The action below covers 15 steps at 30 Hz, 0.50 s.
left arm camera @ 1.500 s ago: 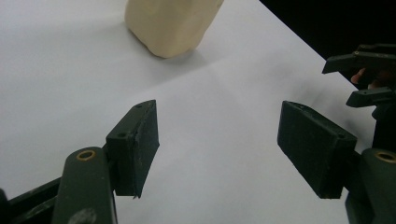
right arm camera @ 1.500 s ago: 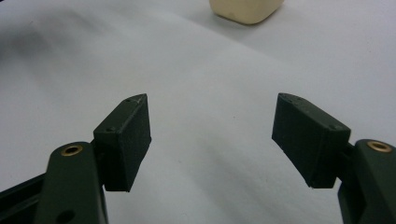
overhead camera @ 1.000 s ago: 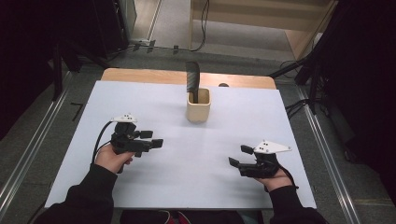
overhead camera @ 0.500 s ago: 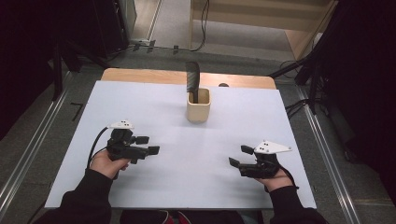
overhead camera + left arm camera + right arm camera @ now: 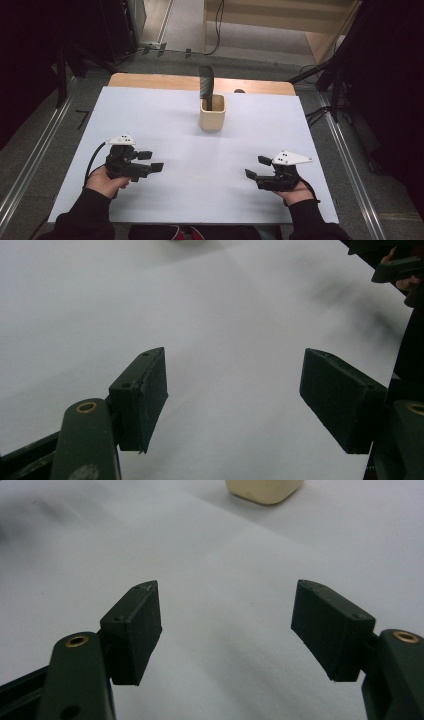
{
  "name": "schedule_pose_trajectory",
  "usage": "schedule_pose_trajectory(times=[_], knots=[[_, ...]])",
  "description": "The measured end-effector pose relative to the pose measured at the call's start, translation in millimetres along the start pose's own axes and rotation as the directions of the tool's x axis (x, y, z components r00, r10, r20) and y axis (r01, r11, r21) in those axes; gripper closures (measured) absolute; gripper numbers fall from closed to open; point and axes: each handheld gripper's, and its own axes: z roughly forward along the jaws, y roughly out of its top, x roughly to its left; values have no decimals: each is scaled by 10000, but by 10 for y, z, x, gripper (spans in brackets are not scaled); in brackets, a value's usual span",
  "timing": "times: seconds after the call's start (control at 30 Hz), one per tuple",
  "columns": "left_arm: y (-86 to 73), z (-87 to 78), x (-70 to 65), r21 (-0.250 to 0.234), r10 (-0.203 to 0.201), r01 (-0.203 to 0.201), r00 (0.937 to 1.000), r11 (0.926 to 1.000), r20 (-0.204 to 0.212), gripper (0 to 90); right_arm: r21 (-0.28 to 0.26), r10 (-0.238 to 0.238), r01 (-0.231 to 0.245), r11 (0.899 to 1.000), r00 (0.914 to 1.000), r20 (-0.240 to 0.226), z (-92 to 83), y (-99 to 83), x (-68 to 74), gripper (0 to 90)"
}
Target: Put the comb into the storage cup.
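A beige square cup stands at the middle back of the white table sheet. A dark ribbed handle sticks up out of it. My left gripper rests low at the front left, pointing right, its jaws wide open over bare sheet. My right gripper sits at the front right, pointing left, also open with nothing between its pads. In the right gripper view, the base of the cup shows far ahead at the top edge. Both grippers are well apart from the cup.
A wooden board edge runs behind the sheet. Metal rails flank the table, with cables on the floor beyond. The other gripper shows at the top right corner of the left gripper view.
My left gripper has drifted toward the near edge and slightly left. The right gripper has stayed put, and both sets of jaws stand as wide as before.
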Motion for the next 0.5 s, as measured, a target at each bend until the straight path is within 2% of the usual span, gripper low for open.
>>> schedule_pose_trajectory(times=[0.5], knots=[[-71,-115,71,21,-66,66,9997,10000,-227,275,54,-53,53,10000,10000,-4,9,-6,-6,262]])
